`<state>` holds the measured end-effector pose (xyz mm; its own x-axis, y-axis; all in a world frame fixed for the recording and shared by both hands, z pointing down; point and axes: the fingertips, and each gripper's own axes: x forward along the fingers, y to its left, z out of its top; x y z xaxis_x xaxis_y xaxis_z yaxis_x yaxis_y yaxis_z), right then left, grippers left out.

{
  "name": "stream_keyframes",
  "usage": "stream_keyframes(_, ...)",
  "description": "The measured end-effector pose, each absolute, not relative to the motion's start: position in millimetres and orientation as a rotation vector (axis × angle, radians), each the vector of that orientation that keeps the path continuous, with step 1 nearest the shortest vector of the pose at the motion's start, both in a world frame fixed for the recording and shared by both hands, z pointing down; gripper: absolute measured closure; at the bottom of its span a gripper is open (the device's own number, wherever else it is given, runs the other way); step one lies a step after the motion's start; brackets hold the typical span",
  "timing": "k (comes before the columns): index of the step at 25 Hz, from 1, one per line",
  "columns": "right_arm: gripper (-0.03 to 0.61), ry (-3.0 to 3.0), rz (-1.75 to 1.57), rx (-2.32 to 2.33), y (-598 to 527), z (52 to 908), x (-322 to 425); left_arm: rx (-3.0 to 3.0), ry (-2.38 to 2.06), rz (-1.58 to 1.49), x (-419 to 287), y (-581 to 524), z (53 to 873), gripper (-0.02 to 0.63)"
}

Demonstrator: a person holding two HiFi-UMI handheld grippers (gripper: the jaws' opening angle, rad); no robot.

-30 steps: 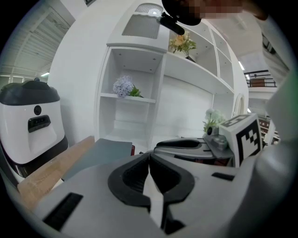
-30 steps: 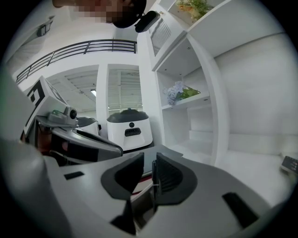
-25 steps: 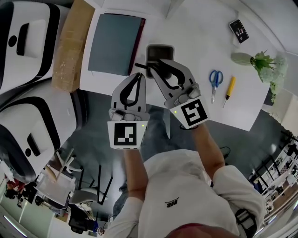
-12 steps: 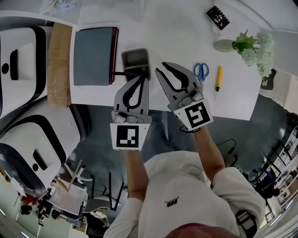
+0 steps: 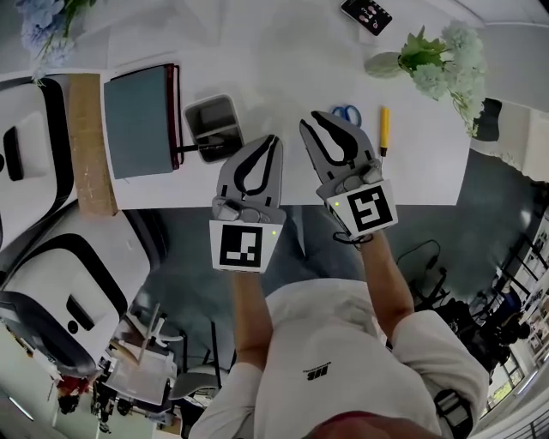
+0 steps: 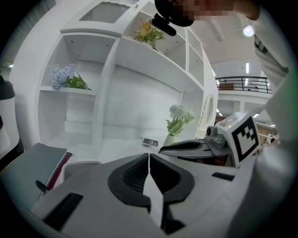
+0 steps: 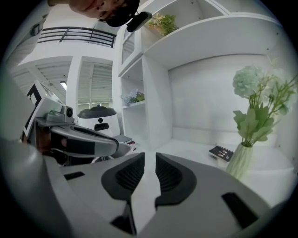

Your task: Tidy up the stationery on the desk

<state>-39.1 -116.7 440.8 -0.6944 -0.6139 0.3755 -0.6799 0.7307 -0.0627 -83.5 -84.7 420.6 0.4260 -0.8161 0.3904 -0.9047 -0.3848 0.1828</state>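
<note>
A white desk [image 5: 283, 60] holds a grey notebook [image 5: 137, 120], a grey tray [image 5: 213, 124] with a black pen [image 5: 184, 150] beside it, blue-handled scissors [image 5: 347, 112] and a yellow-handled tool [image 5: 384, 129]. My left gripper [image 5: 274, 140] hovers at the desk's front edge, right of the tray, shut and holding nothing. My right gripper [image 5: 310, 118] is beside it, shut and holding nothing, its body hiding most of the scissors. In the left gripper view the left gripper [image 6: 149, 155] points over the desk; the notebook [image 6: 37, 162] lies left. The right gripper [image 7: 150, 155] faces the shelf wall.
A phone [image 5: 366, 12] lies at the back of the desk and a vase of flowers [image 5: 429, 56] at the right end. A cardboard strip [image 5: 90, 141] runs along the desk's left end. White robot bodies [image 5: 51, 283] stand on the floor to the left.
Both grippers have shifted right along the desk's front, away from the tray and toward the scissors. Both stay shut. Nothing on the desk has moved.
</note>
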Motion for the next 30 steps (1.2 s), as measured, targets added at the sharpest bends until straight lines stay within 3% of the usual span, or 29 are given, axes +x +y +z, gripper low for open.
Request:
stream_keyframes(13,0.523,-2.371,0.358,1.091,-123,478,29,2.395,-1.323,0.365,-22,-98,450,0.614)
stream_keyframes(30,0.518,-2.097,0.555,0.985,-120,549,63,2.437,-1.239,0.460,13,-113,480,0.614)
